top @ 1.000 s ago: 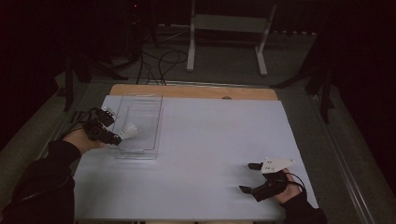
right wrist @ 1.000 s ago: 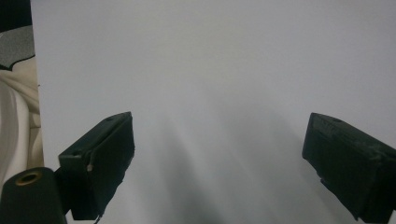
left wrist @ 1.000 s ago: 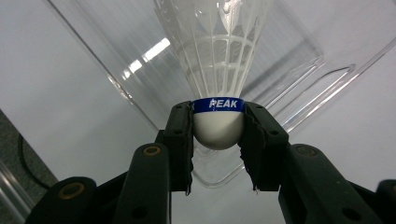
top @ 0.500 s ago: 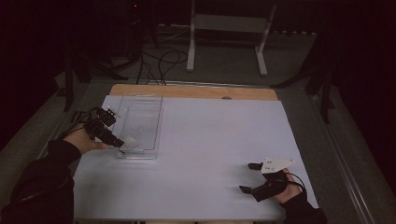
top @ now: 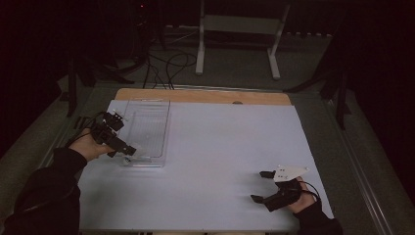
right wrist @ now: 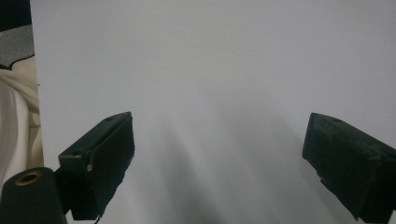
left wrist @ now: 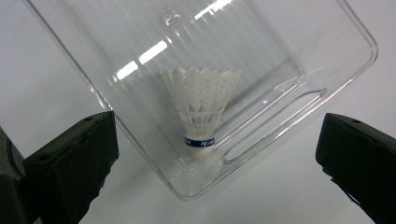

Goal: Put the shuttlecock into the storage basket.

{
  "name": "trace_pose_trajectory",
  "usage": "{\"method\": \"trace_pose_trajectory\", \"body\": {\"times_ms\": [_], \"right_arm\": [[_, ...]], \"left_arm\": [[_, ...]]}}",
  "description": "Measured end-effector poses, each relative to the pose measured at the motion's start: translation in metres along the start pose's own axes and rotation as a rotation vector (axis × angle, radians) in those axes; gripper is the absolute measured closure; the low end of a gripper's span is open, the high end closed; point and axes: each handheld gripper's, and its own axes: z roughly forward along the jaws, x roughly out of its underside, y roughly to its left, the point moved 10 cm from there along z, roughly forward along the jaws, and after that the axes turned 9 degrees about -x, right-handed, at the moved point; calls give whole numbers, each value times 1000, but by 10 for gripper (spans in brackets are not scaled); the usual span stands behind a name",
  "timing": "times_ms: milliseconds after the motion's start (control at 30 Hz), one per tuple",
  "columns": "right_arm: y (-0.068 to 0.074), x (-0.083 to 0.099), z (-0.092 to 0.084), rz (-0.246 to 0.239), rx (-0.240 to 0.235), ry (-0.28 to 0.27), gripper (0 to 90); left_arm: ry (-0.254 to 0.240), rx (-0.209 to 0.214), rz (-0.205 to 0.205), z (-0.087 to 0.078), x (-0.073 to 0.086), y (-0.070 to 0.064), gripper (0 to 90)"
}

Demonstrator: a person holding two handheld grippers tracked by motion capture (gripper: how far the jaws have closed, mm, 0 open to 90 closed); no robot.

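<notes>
The shuttlecock (left wrist: 201, 112) lies in the near corner of the clear tray (left wrist: 299, 51), its long axis running from cork at 6 o'clock to feather skirt at 12 o'clock in the left gripper view. In the high view it is hard to make out through the tray wall. The left gripper (left wrist: 217, 154) has just been opening and hangs released, its jaws wide apart on either side of that corner, nothing pressed between them. The right gripper (right wrist: 219, 158) rests released over the white tabletop (top: 230, 156) at 5 o'clock.
</notes>
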Motion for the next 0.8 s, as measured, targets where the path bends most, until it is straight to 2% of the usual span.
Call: {"method": "trace_pose_trajectory", "body": {"times_ms": [133,167,267,300,433,500,600,700,800], "right_arm": [[0,0,0,3,-1,0,90],[0,0,1,2,0,1,90],[0,0,1,2,-1,0,90],[0,0,1,2,0,1,90],[-1,0,0,3,2,0,90],[0,0,1,4,1,-2,90],[0,0,1,3,-1,-3,90],[0,0,1,3,0,-3,90],[1,0,2,-1,1,-1,90]], "left_arm": [[-49,21,12,-1,-5,-5,0],[-74,32,15,-1,-8,-7,0],[-136,67,-2,-3,-15,-12,0],[-143,81,-15,-3,-16,-13,0],[-181,101,-20,-3,-22,-18,0],[-193,109,-12,-4,-23,-20,0],[-271,116,7,-9,-31,-25,0],[-327,123,17,-12,-38,-29,0],[-359,144,29,-13,-41,-35,0]]}}
